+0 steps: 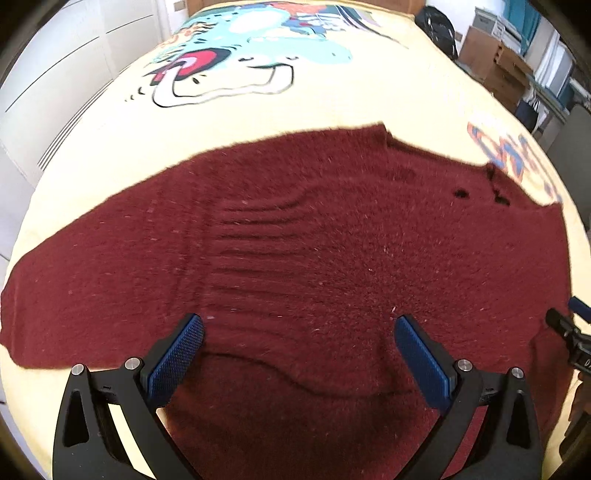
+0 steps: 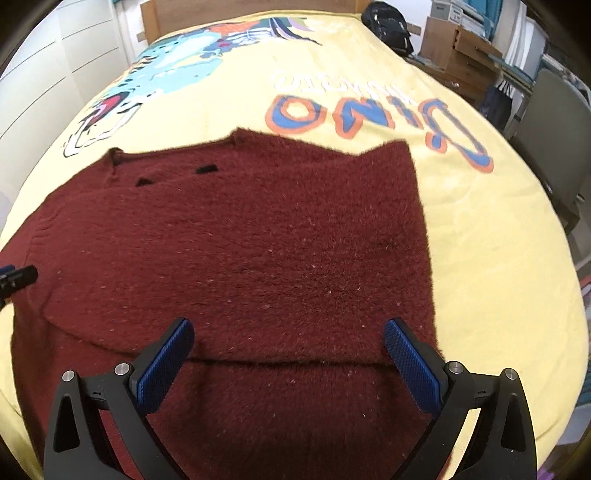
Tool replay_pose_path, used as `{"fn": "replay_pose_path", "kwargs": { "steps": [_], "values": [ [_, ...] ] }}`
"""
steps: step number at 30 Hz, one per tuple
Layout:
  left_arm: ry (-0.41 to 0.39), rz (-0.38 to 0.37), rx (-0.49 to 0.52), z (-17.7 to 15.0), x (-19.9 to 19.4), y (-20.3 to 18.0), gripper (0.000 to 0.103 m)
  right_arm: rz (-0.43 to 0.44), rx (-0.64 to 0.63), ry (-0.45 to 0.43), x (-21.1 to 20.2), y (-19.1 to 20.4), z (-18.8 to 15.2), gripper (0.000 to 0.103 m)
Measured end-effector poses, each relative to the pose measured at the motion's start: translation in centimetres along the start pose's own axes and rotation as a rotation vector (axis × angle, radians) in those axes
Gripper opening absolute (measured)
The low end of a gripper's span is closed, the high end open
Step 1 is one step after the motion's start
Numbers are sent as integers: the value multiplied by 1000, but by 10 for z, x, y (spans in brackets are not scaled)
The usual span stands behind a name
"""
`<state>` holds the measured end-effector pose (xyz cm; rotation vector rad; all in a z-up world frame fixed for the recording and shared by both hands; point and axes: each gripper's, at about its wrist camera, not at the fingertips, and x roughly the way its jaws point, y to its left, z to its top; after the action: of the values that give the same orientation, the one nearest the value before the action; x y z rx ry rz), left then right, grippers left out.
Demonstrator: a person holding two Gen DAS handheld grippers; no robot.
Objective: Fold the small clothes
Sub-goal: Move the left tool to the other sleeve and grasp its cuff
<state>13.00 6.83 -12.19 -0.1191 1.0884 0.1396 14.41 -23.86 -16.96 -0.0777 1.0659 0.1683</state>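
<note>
Left wrist view: one dark red fuzzy knit sweater (image 1: pixel 295 240) lay flat on the yellow printed bedspread (image 1: pixel 332 99), filling the middle and lower frame. Ribbed band ran through frame centre. Two small black marks sat near the sweater's upper right edge. One sleeve stretched to the far left of frame; long axis ran left to right. A folded edge crossed the lower centre between the fingers. Left claw (image 1: pixel 299 354) was spread wide, blue pads apart, holding nothing, over the near part of the sweater. Part of the other gripper showed at the right edge. One dark backpack (image 1: pixel 439 29) and stacked cardboard boxes (image 1: pixel 495 62) stood in the upper right.

Right wrist view: same single sweater (image 2: pixel 258 240), centre and lower frame, neckline toward upper left, a squared edge at upper right below the "DINO" lettering (image 2: pixel 376 118) on the bedspread (image 2: pixel 498 258). A fold line crossed the lower centre. Right claw (image 2: pixel 288 350) was spread wide, nothing between its pads, above the sweater's near edge. One grey chair (image 2: pixel 554 140) stood at the right edge.
</note>
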Motion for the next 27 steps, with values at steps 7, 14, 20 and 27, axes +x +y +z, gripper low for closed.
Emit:
{"fn": "replay_pose_path", "kwargs": {
  "steps": [7,14,20,27],
  "values": [
    [-32,44,-58,-4,-38,33,102,14,-26,-35,-38,8,3,103],
    [-12,116,-185,-19,-62,102,102,-1,-24,-75,-69,7,3,103],
    [9,161,-386,-47,-81,181,102,-16,2,-92,-85,-1,-5,103],
    [28,132,-579,-80,-91,260,102,-29,46,-63,-87,-9,-16,103]
  ]
}}
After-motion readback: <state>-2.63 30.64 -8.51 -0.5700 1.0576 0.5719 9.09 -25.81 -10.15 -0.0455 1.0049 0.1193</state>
